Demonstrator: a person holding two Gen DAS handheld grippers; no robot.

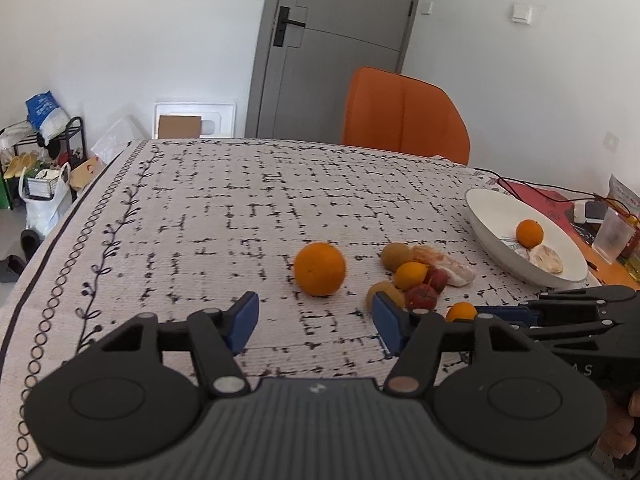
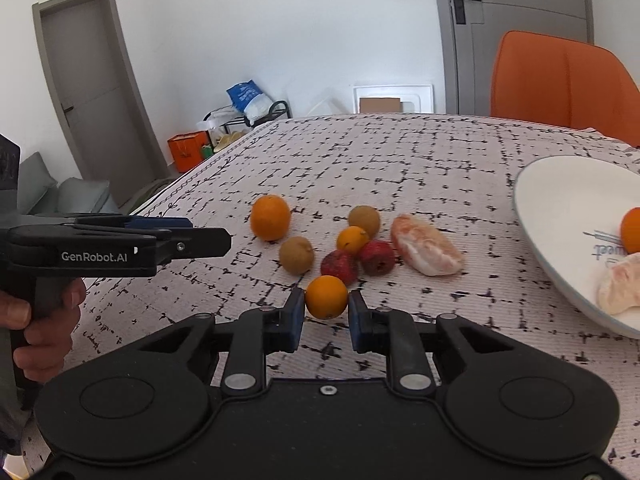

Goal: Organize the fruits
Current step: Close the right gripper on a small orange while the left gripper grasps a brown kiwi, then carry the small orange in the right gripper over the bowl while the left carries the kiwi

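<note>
My right gripper (image 2: 325, 312) is shut on a small orange (image 2: 326, 297) at the near edge of a fruit cluster; the same orange shows in the left wrist view (image 1: 461, 312). The cluster holds two red lychees (image 2: 339, 266), two brown fruits (image 2: 296, 255), a small yellow-orange fruit (image 2: 352, 239) and a peeled pomelo piece (image 2: 426, 251). A large orange (image 1: 319, 268) lies apart to the left. A white plate (image 1: 492, 220) holds a small orange (image 1: 529, 233) and a pomelo piece (image 1: 545, 258). My left gripper (image 1: 314, 316) is open and empty, near the large orange.
The table has a patterned white cloth (image 1: 200, 216). An orange chair (image 1: 404, 116) stands at the far side. A plastic cup (image 1: 612, 234), cables and small items lie beyond the plate at the right. Shelves and bags stand on the floor at left.
</note>
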